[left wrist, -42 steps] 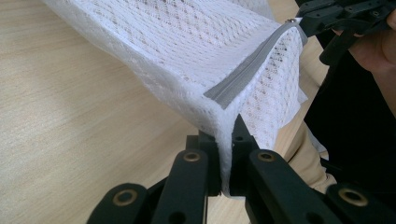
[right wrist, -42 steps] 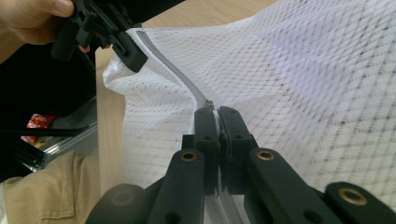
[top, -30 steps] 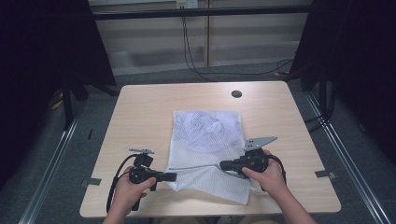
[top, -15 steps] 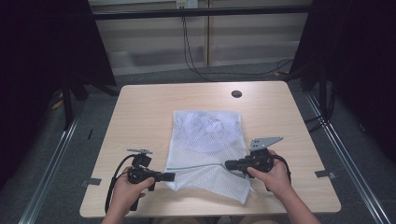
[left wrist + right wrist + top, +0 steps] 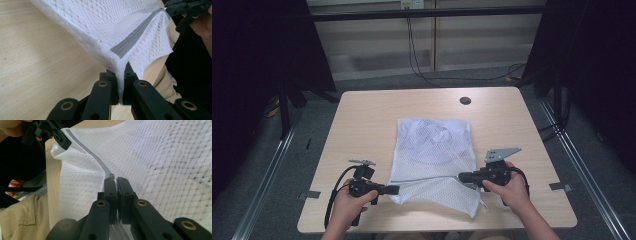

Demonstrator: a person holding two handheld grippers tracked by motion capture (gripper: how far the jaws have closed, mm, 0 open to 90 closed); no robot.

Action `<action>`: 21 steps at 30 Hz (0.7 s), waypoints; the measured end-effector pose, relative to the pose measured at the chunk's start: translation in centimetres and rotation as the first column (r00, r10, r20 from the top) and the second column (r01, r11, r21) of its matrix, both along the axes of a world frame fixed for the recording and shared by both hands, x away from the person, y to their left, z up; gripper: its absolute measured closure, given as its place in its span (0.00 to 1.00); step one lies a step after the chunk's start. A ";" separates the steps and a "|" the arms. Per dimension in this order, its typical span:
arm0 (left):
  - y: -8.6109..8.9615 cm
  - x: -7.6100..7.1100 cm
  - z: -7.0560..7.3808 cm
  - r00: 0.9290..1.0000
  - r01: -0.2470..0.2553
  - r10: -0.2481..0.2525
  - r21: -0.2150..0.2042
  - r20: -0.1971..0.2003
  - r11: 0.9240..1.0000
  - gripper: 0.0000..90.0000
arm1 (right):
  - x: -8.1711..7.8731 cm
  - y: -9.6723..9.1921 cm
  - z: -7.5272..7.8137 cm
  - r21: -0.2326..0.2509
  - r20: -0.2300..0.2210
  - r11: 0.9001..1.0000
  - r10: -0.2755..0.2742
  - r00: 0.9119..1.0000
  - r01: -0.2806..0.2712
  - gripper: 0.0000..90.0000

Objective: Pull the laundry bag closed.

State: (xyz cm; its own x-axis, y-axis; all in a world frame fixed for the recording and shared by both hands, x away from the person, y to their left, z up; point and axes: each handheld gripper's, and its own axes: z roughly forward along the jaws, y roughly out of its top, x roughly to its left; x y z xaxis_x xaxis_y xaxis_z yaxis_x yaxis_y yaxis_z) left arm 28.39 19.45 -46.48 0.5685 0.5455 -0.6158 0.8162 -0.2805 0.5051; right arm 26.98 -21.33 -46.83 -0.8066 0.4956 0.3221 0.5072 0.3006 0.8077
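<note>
A white mesh laundry bag [image 5: 434, 145] lies flat on the wooden table [image 5: 367, 120], with pale fabric showing through its far half. A grey zipper [image 5: 427, 178] runs taut across its near part. My left gripper [image 5: 396, 189] is shut on the bag's near-left corner, at the zipper's end. In the left gripper view the mesh [image 5: 105, 30] is pinched between the jaws of the left gripper [image 5: 121, 82]. My right gripper [image 5: 461, 176] is shut on the zipper pull [image 5: 111, 175], at the tip of the right gripper [image 5: 116, 182].
A black round grommet [image 5: 465, 100] sits near the table's far edge. Dark curtains flank the table, and cables hang down the back wall. The near table edge lies just behind both hands.
My right gripper has slid a little to the right along the zipper line, drawing it tighter. The left gripper has held its place on the corner.
</note>
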 end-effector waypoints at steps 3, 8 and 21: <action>-0.1 0.0 0.0 1.000 0.009 -0.009 0.011 0.003 1.000 0.98 | 0.0 -0.4 0.0 0.006 -0.005 1.000 -0.003 1.000 0.003 0.97; -0.5 0.0 0.0 1.000 0.010 -0.009 0.011 -0.004 1.000 0.98 | -0.1 -0.8 0.1 0.001 0.004 1.000 -0.008 1.000 0.008 0.97; -0.5 -0.1 -0.1 1.000 0.010 -0.010 0.010 -0.009 1.000 0.98 | -0.3 -1.6 0.1 -0.007 0.014 1.000 -0.016 1.000 0.016 0.97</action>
